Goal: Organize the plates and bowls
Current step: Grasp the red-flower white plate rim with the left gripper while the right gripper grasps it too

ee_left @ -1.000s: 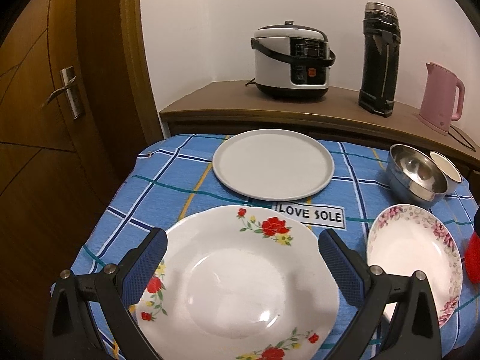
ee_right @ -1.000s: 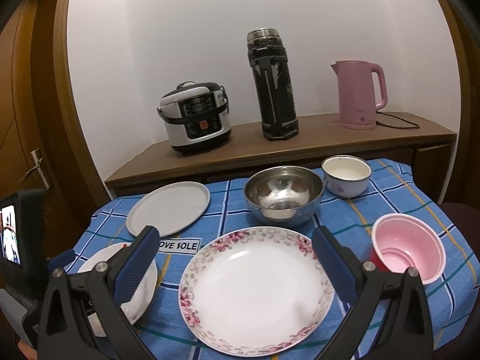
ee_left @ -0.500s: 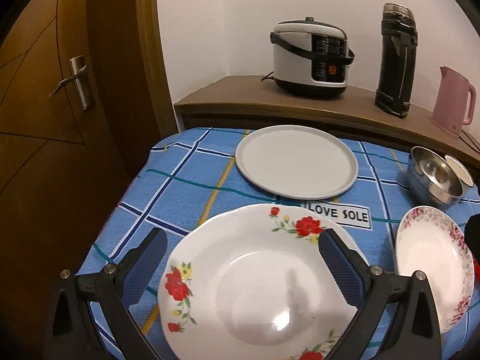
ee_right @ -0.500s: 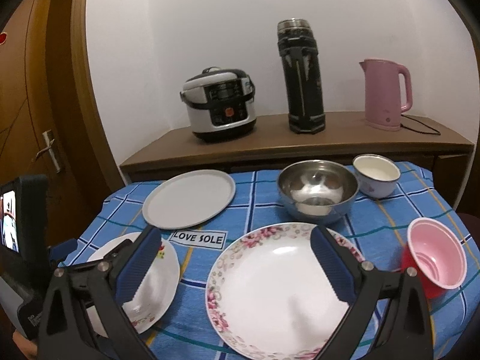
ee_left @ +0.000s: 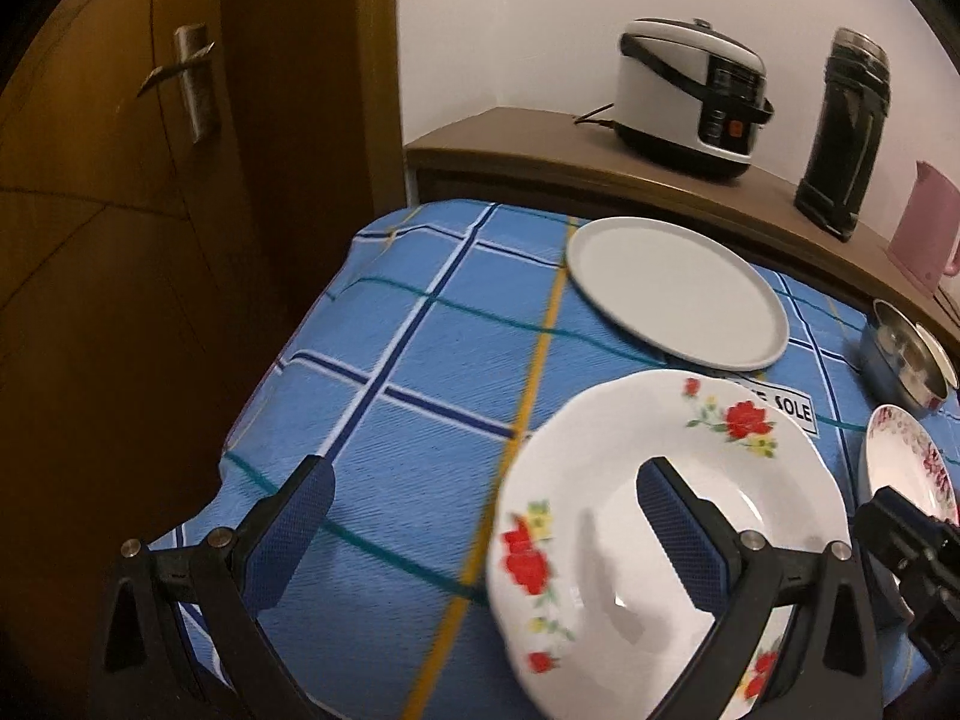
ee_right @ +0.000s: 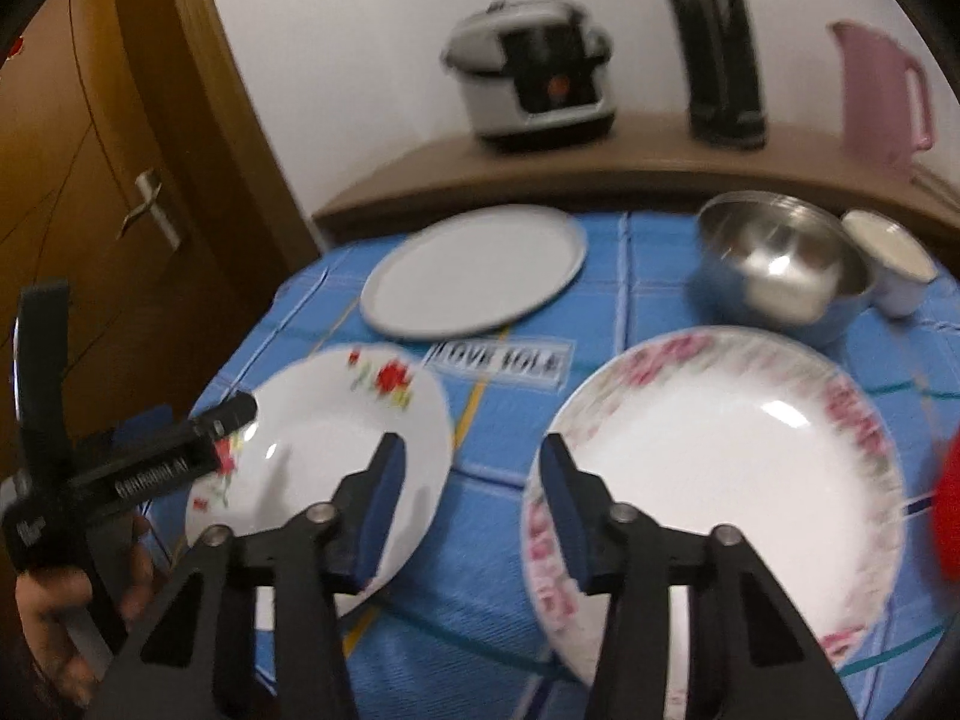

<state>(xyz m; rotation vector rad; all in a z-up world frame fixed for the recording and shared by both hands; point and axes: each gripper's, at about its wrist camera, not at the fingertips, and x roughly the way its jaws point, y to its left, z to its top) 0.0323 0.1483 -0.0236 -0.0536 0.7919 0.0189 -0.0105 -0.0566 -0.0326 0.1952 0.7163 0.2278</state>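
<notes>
Three plates on the counter's blue checked cloth (ee_left: 420, 360), plus bowls. Left gripper (ee_left: 480, 510): jaws wide apart, nothing between them; its right-hand pad hangs over the well of the red-flower plate (ee_left: 660, 510), the other pad over bare cloth. From my left wrist view that plate sits at 4 o'clock, the plain grey plate (ee_left: 678, 288) at 1 o'clock, just beyond it, with the "LOVE SOLE" label (ee_right: 498, 357) between the two. Right gripper (ee_right: 471, 474): jaws partly apart, empty, aimed at the strip of cloth between the red-flower plate (ee_right: 324, 438) and the pink-rimmed plate (ee_right: 720, 450); one pad overlaps the near edge of each. Cannot tell whether the pads touch the plates. In my right wrist view the pink-rimmed plate is at 3 o'clock, grey plate (ee_right: 474, 270) at 12, steel bowl (ee_right: 780, 264) at 2 o'clock, just beyond the pink-rimmed plate, small white bowl (ee_right: 894, 252) touching or just beside the steel one. Red blur at the right edge, too smeared to identify. Left gripper body (ee_right: 156, 462) shows at 9 o'clock in that view, over the rim of the red-flower plate, hand (ee_right: 54, 618) below it. Shelf (ee_left: 540, 144) behind the counter carries a rice cooker (ee_left: 690, 102), black flask (ee_left: 846, 132) and pink kettle (ee_right: 882, 90). Wooden door (ee_left: 120, 240) at 9 o'clock. Right view is motion-blurred.
</notes>
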